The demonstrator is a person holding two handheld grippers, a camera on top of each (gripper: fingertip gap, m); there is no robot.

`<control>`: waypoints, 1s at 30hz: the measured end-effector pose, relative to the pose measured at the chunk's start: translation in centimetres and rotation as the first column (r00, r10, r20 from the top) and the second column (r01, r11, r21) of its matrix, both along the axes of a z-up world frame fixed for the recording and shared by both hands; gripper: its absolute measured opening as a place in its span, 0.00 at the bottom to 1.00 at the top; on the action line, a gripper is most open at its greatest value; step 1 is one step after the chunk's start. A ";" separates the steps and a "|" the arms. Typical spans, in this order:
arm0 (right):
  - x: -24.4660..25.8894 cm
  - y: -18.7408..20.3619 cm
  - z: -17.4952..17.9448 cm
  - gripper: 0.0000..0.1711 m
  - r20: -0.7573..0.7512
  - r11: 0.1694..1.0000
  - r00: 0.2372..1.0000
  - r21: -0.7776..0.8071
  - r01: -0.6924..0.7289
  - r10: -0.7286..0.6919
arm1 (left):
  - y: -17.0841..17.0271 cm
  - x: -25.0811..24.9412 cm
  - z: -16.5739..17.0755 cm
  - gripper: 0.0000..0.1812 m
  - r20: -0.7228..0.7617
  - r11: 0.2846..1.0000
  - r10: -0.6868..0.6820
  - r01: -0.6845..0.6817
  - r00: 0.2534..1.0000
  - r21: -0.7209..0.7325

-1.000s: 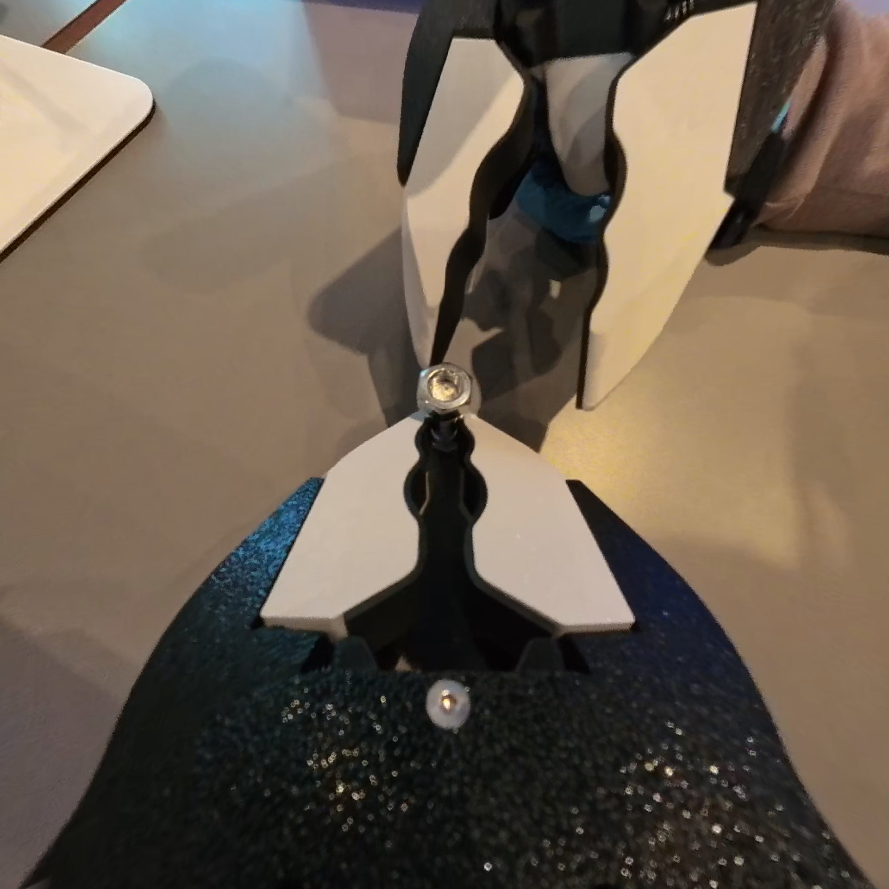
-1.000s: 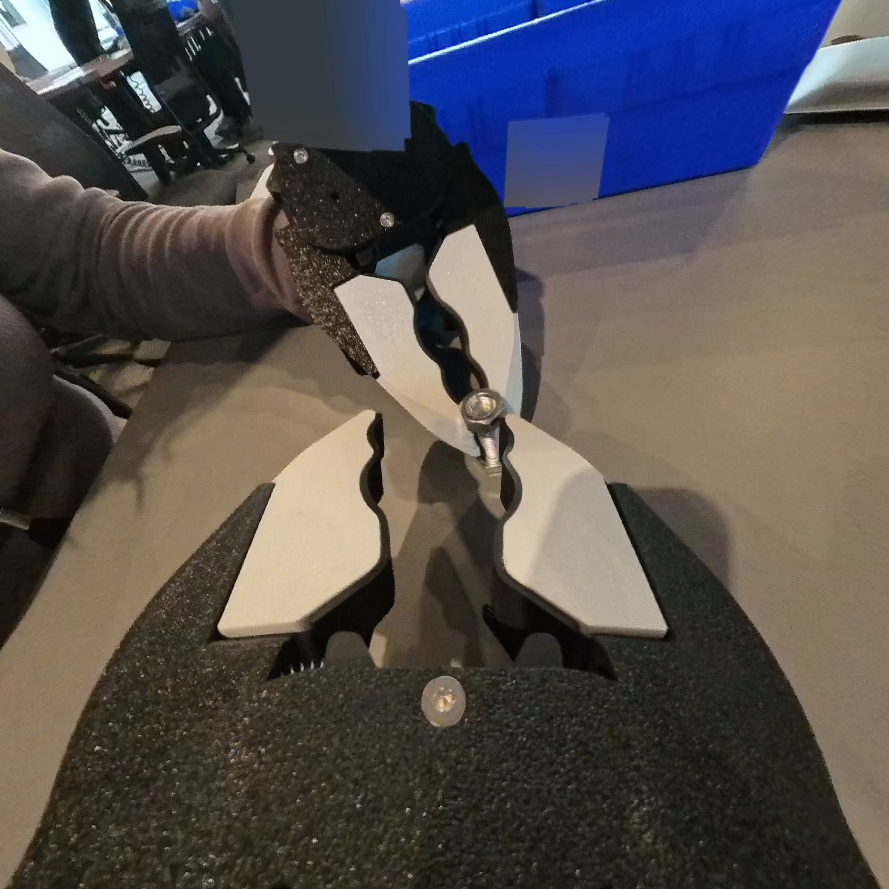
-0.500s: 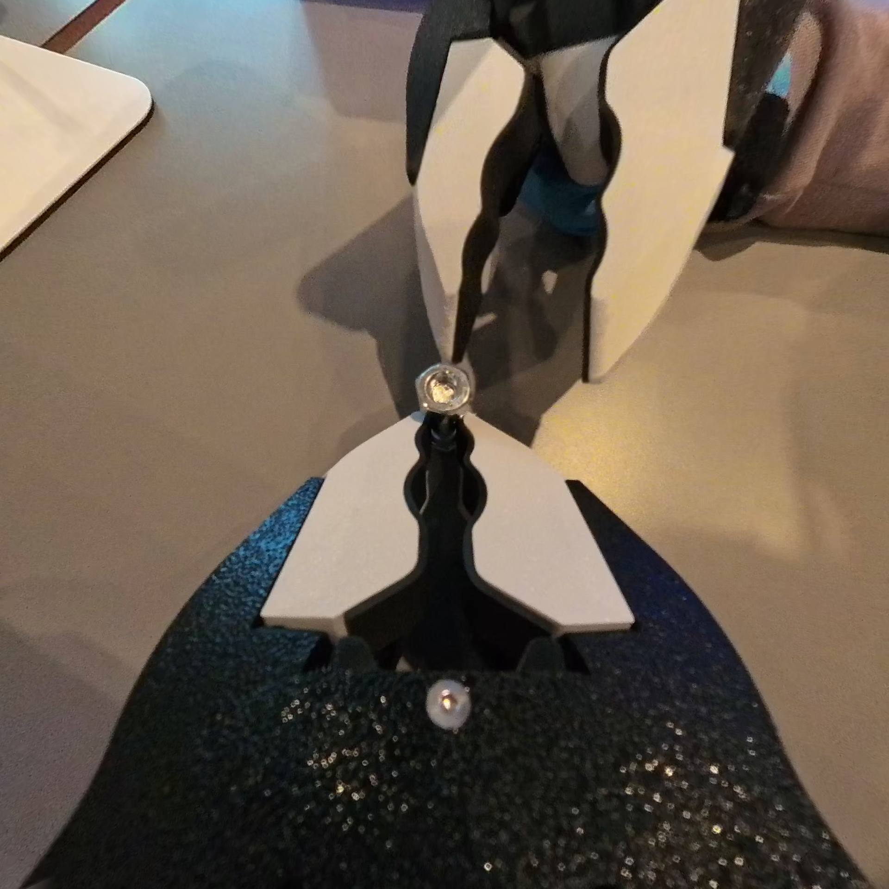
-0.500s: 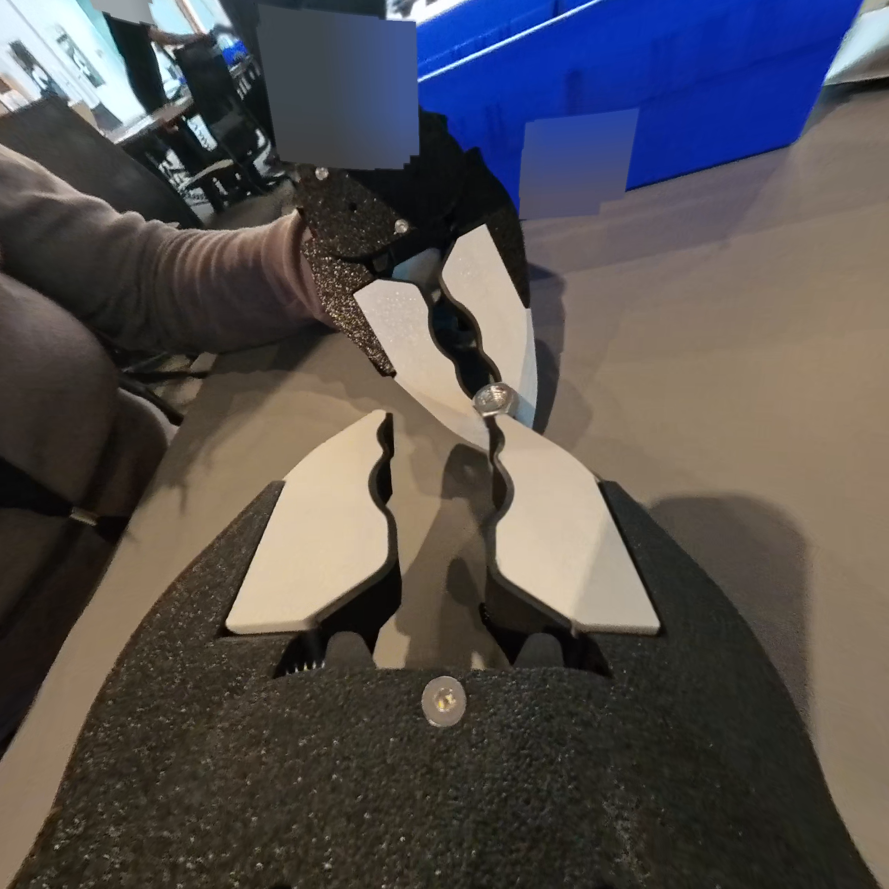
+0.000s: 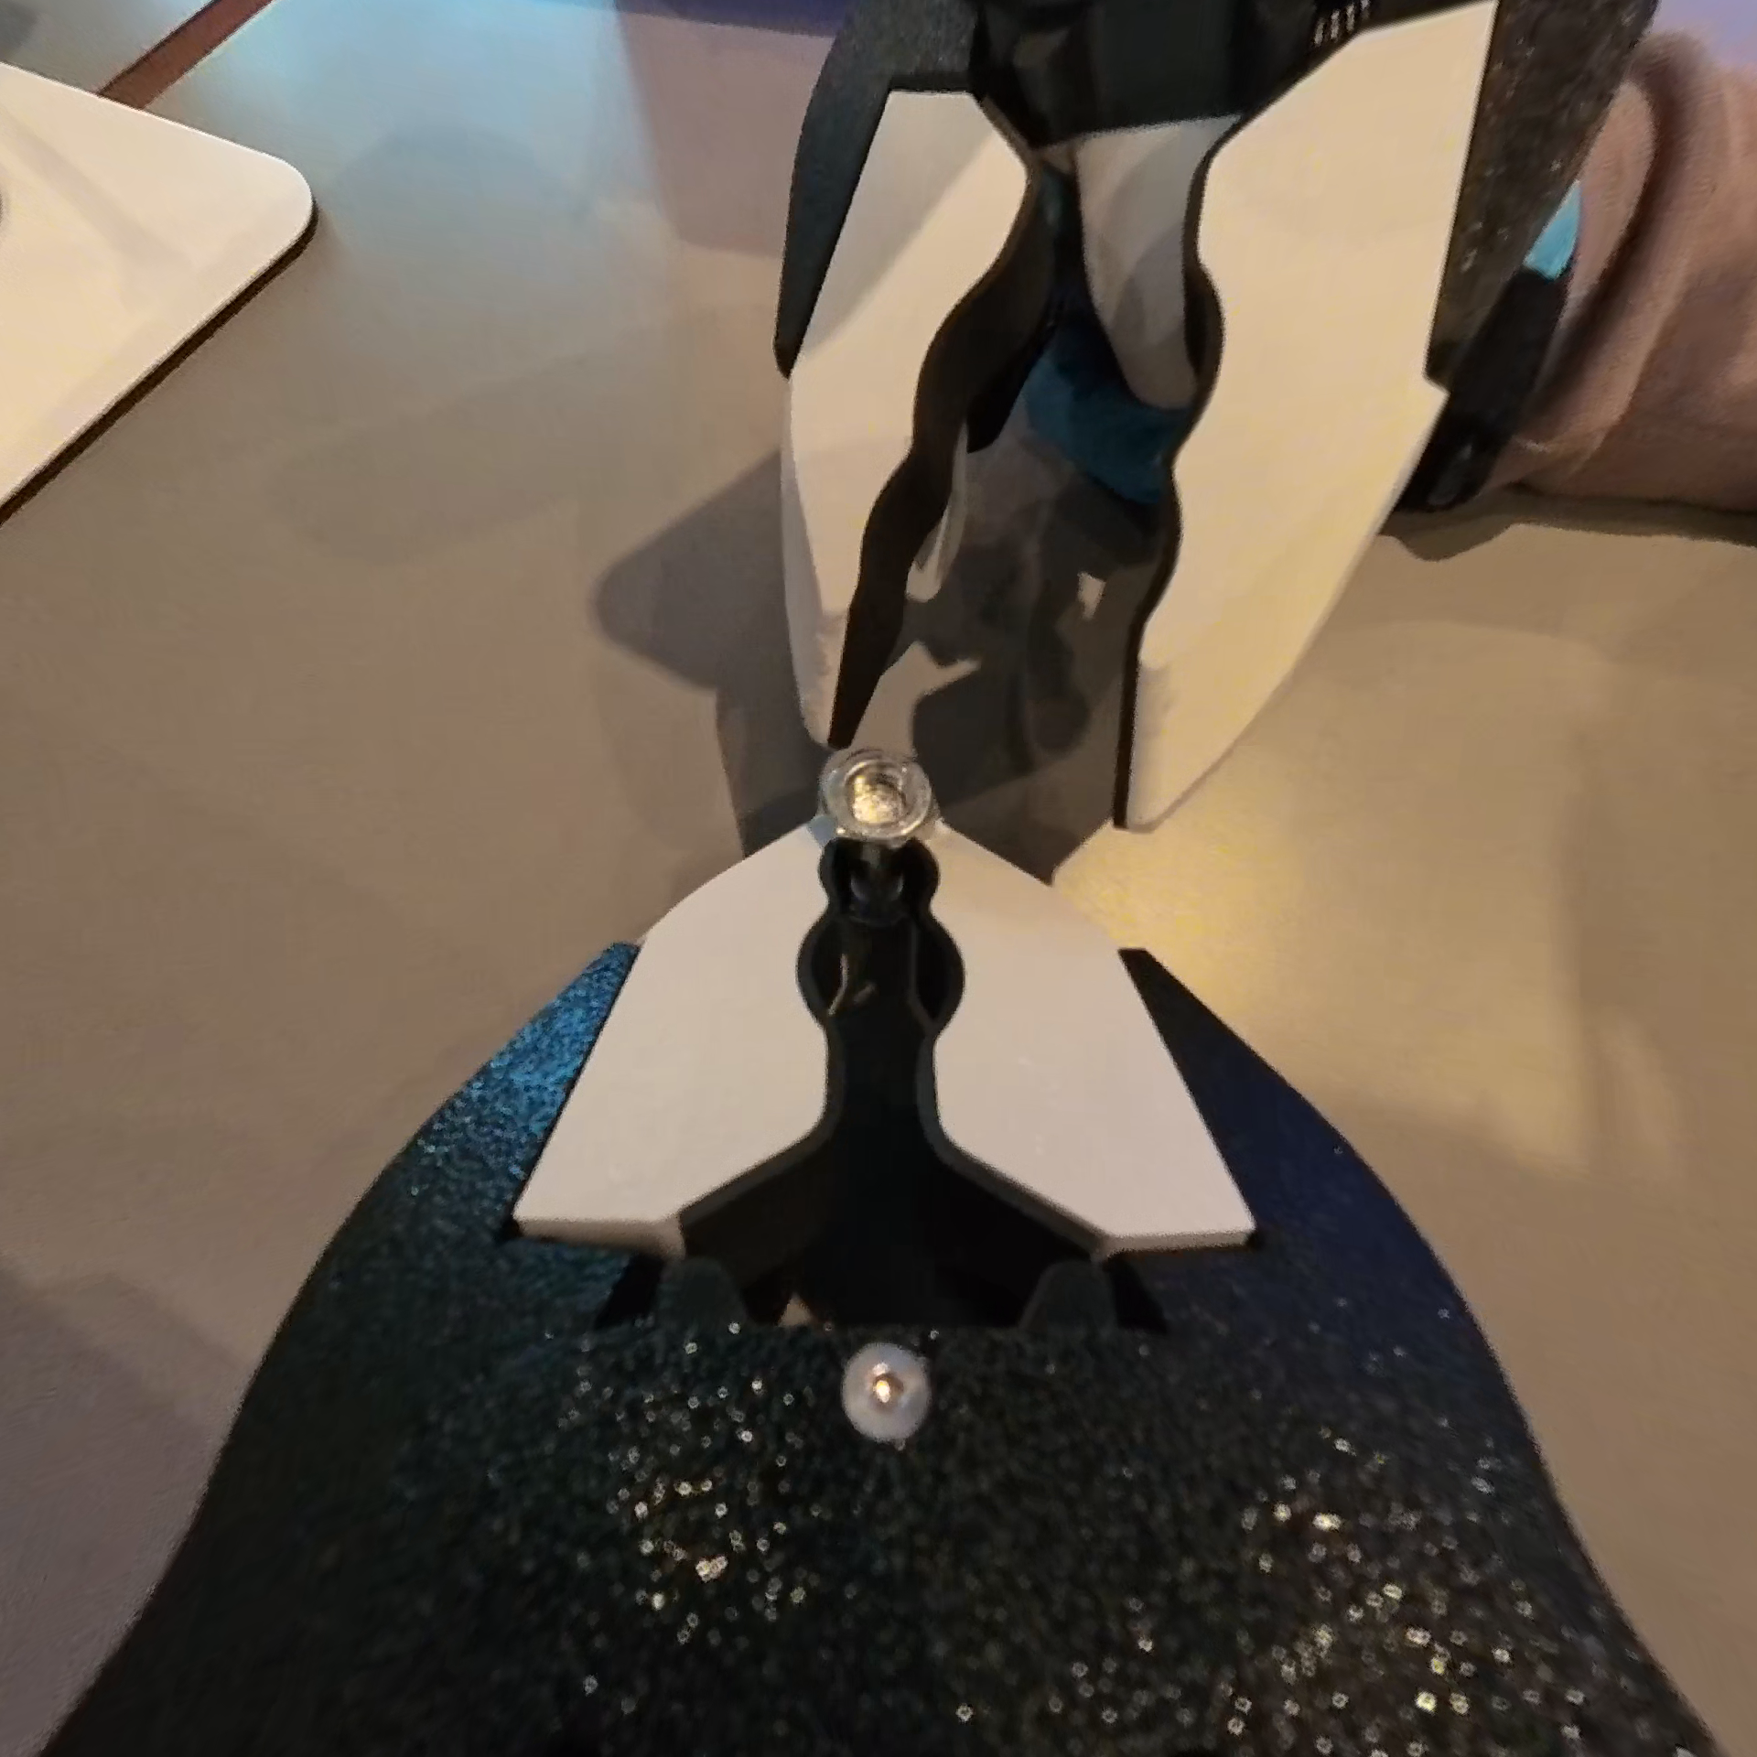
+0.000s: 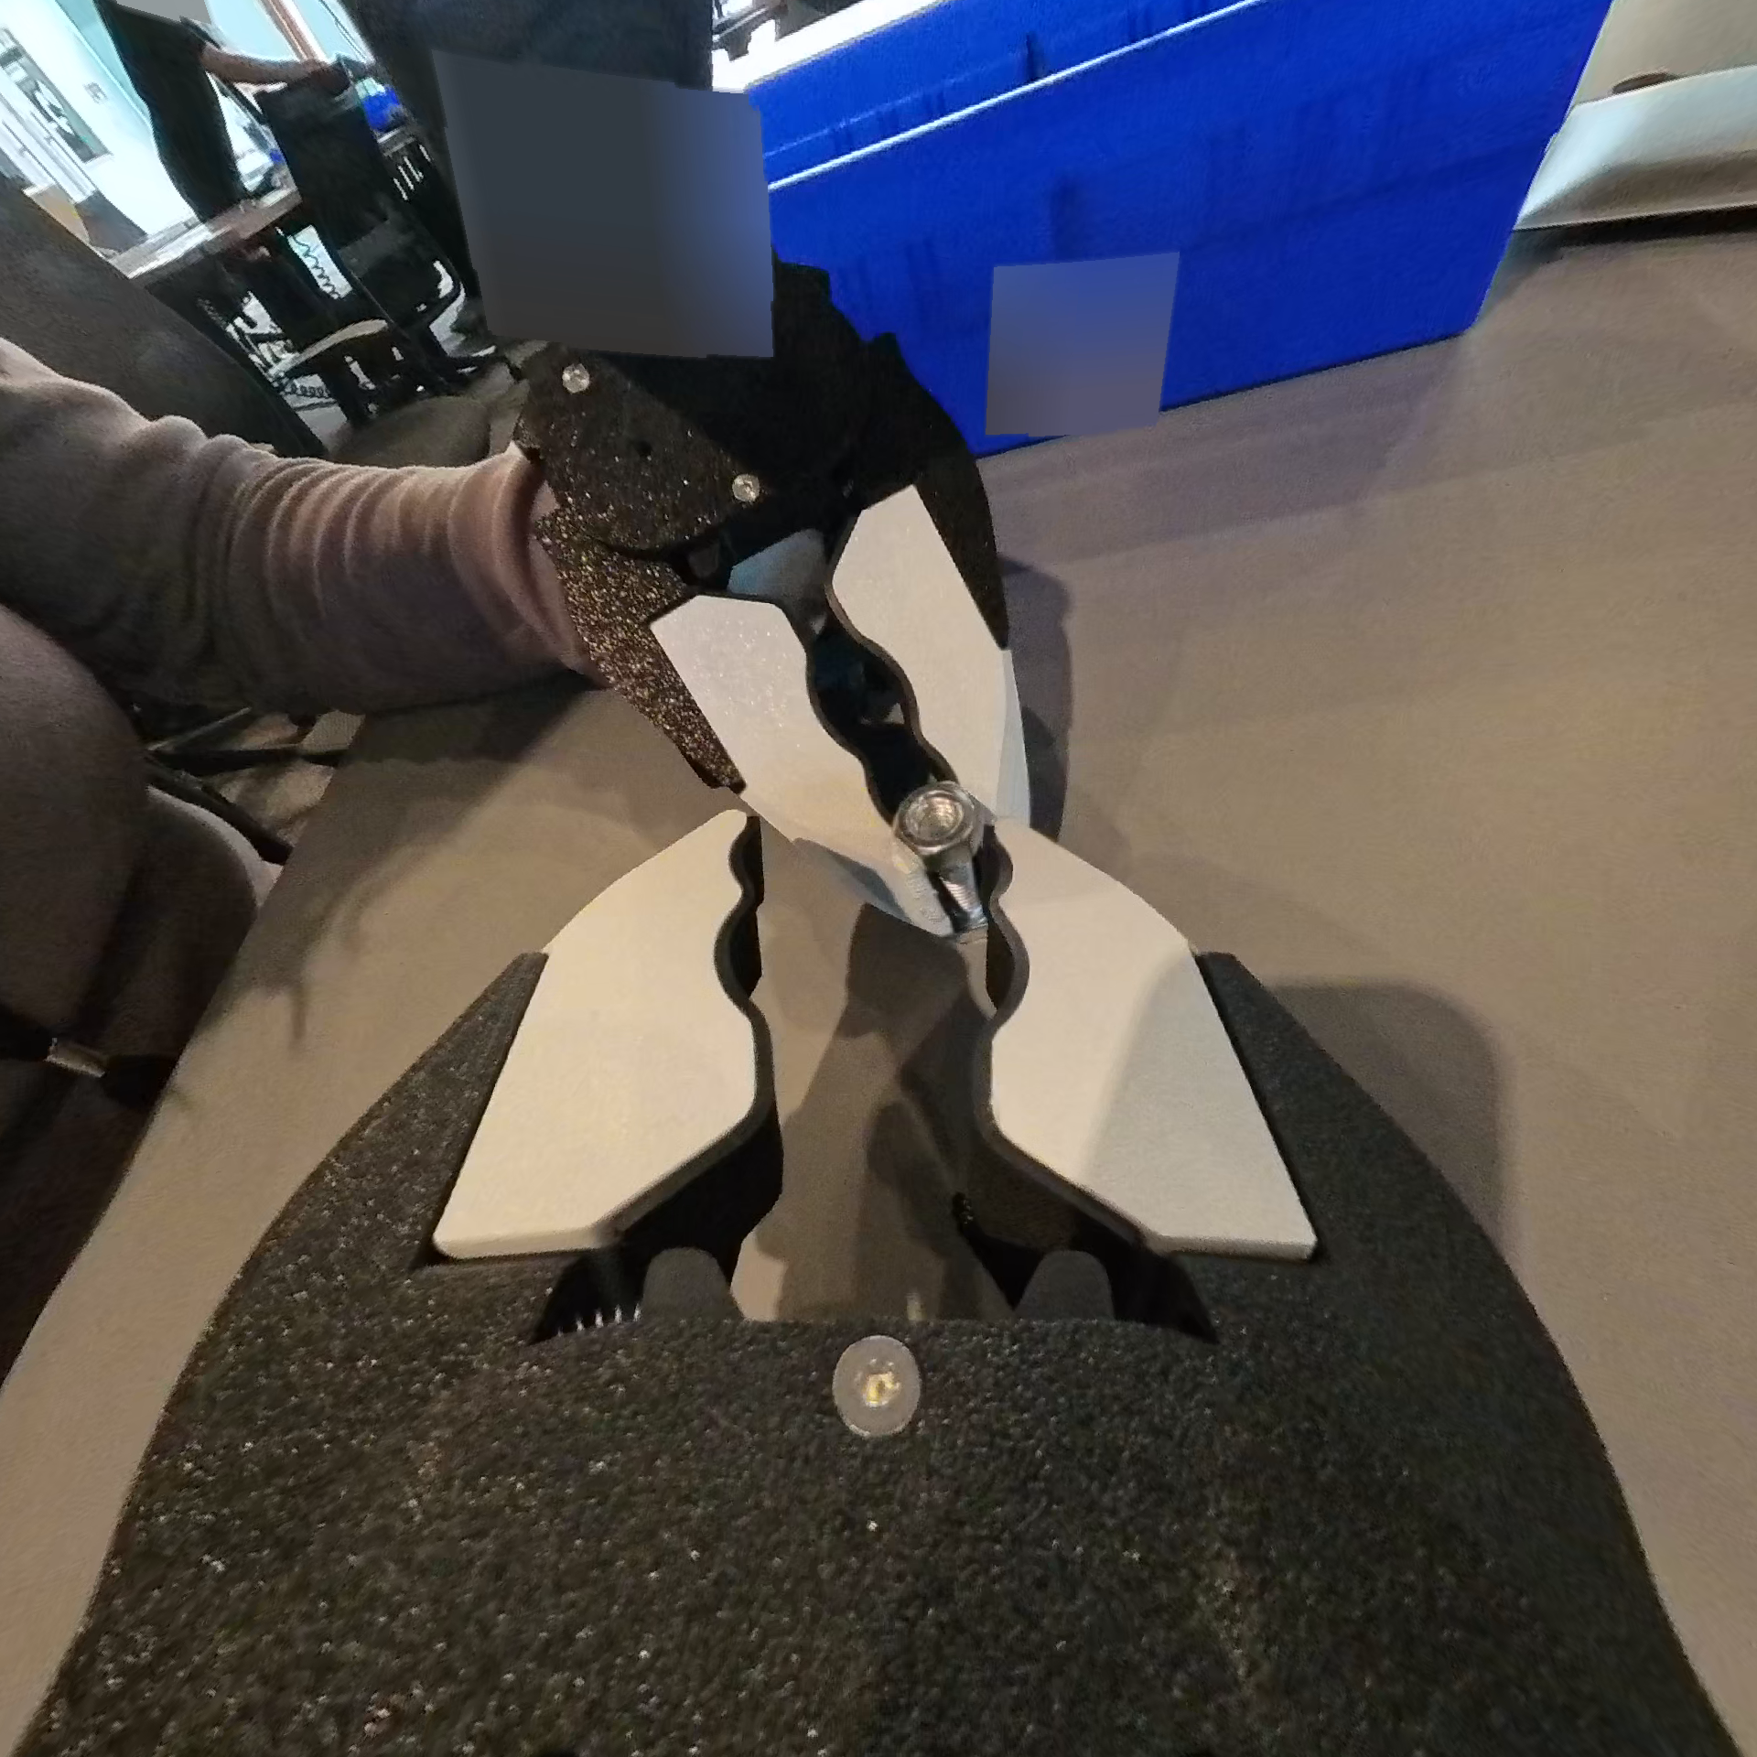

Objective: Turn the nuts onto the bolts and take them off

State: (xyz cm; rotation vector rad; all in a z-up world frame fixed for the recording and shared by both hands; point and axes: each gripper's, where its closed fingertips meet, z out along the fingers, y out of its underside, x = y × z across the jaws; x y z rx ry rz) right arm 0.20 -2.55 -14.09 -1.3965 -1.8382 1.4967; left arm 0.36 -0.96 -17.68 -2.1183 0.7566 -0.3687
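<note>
From my remote seat, at far left of the left wrist view a white board (image 5: 114,285) with rounded corners lies on the grey surface (image 5: 333,761). In the middle, my left hand-held gripper (image 5: 877,841) is pressed together, pinching the bolt (image 6: 955,889) by its shank. The nut (image 5: 877,795) sits on the bolt's end, just beyond the fingertips. To the right, my right hand-held gripper (image 6: 860,860) is spread wide, with nothing pinched. One of its fingertips (image 5: 820,694) is close against the nut; I cannot tell whether they touch.

The risks, as I judge them: if I close the right fingers off-centre, they could catch only a corner of the nut and slip. A sideways push could twist the bolt in the left grip, or knock it loose onto the surface, since only the narrow tips hold it.

In the right wrist view a blue bin (image 6: 1188,190) stands at the far edge. Its contents are hidden from me.
</note>
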 end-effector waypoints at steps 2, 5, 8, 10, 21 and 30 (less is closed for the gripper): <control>0.0 -0.1 -0.2 0.26 0.009 1.000 1.000 0.009 -0.003 0.003 | 0.0 0.0 0.0 0.05 0.000 1.000 0.000 0.000 1.000 0.000; 0.1 -0.4 -0.3 0.28 0.019 0.999 0.999 0.011 -0.030 0.030 | 0.0 0.0 0.0 0.05 0.000 1.000 -0.003 0.003 1.000 0.000; 0.6 -0.7 0.0 0.29 0.025 0.996 0.997 -0.058 -0.070 0.072 | -0.2 0.1 0.0 0.05 0.000 1.000 -0.013 0.013 1.000 0.001; 0.6 -0.6 0.3 0.29 0.013 0.994 0.997 -0.084 -0.070 0.072 | -0.2 0.1 0.0 0.05 0.000 1.000 -0.011 0.011 1.000 0.000; 0.2 -0.3 0.1 0.29 -0.011 1.000 1.000 0.008 -0.025 0.025 | -0.7 0.6 -0.1 0.19 -0.002 0.999 -0.040 0.040 0.999 -0.007; 0.3 -0.4 0.1 0.29 -0.009 0.999 0.999 0.001 -0.039 0.039 | -0.8 -0.1 -0.4 0.13 -0.036 0.999 -0.005 0.003 0.999 -0.044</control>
